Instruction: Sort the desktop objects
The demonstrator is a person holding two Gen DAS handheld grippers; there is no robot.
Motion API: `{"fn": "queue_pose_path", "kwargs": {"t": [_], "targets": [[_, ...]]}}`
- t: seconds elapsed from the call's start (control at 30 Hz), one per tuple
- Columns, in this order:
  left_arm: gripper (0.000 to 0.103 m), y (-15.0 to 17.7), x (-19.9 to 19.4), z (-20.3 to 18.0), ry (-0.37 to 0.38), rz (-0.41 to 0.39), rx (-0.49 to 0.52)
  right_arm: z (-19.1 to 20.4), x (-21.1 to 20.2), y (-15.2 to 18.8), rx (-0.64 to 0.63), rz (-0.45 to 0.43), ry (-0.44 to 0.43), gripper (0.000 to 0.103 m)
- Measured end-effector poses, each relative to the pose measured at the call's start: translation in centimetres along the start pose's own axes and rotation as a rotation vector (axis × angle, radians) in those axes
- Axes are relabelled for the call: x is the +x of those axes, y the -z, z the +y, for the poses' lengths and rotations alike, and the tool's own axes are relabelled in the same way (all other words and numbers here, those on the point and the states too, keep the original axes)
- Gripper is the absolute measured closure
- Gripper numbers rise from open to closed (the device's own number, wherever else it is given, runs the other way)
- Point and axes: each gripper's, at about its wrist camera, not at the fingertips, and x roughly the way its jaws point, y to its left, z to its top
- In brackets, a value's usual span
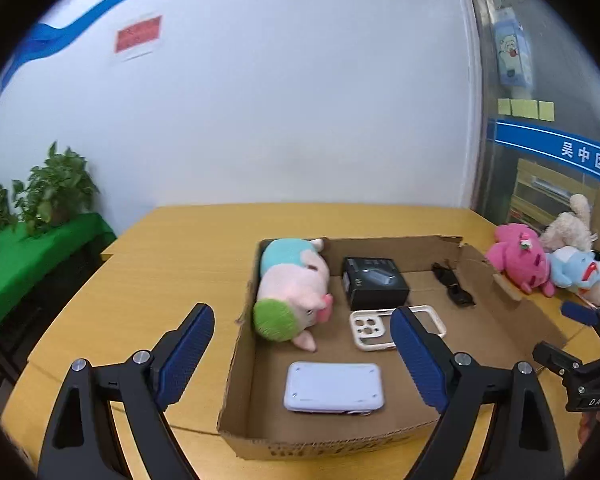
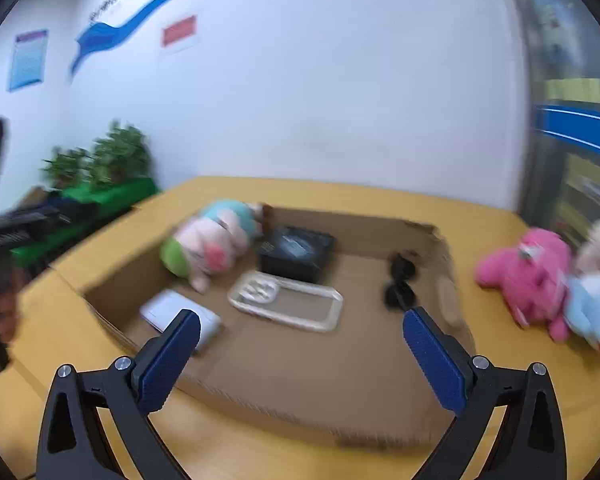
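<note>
An open cardboard box [image 1: 320, 436] lies on the yellow table [image 1: 140, 280]. Inside it are a pink plush pig with a green cap [image 1: 292, 296], a black carton [image 1: 374, 282], a clear phone case [image 1: 380, 330], a white flat device [image 1: 334, 386] and dark sunglasses [image 1: 454, 282]. My left gripper [image 1: 302, 314] hangs open over the box's near left part, holding nothing. My right gripper [image 2: 302, 316] is open and empty above the box's near wall [image 2: 300, 392]. Right of the box lie a pink plush [image 2: 528, 272], a light blue plush [image 2: 592, 308] and a cream plush [image 1: 568, 228].
Potted plants [image 1: 40, 196] stand on a green-covered bench [image 1: 28, 256] left of the table. A white wall runs behind the table, and a glass door [image 1: 540, 160] with notes is at the right. A hand [image 2: 0, 308] holds the other gripper at the right wrist view's left edge.
</note>
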Motion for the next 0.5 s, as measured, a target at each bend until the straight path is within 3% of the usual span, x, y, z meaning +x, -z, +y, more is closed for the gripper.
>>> {"fn": "queue_pose_path", "kwargs": {"t": [0.13, 0.23, 0.33, 0.4, 0.5], "targets": [[0.013, 3.6, 2.3, -0.7, -0.049, -0.018, 0.013, -0.8, 1.4, 3.9, 0.096, -0.005, 0.088, 0.0], [0.013, 5.0, 4.7, -1.2, -0.068, 0.027, -0.008, -1.1, 2.6, 5.3, 0.116, -0.034, 0.132, 0.0], [0.013, 6.3, 6.1, -1.3, -0.078, 0.06, -0.033, -1.2, 3.1, 5.7, 0.111, -0.039, 0.135, 0.0], [0.012, 7.0, 5.6, -2.2, -0.125, 0.027, 0.027, -1.4, 3.3, 6.2, 0.113, -0.051, 0.142, 0.0], [0.012, 7.5, 5.5, -2.2, -0.119, 0.013, 0.02, -1.4, 3.2, 6.6, 0.11, -0.064, 0.149, 0.0]]}}
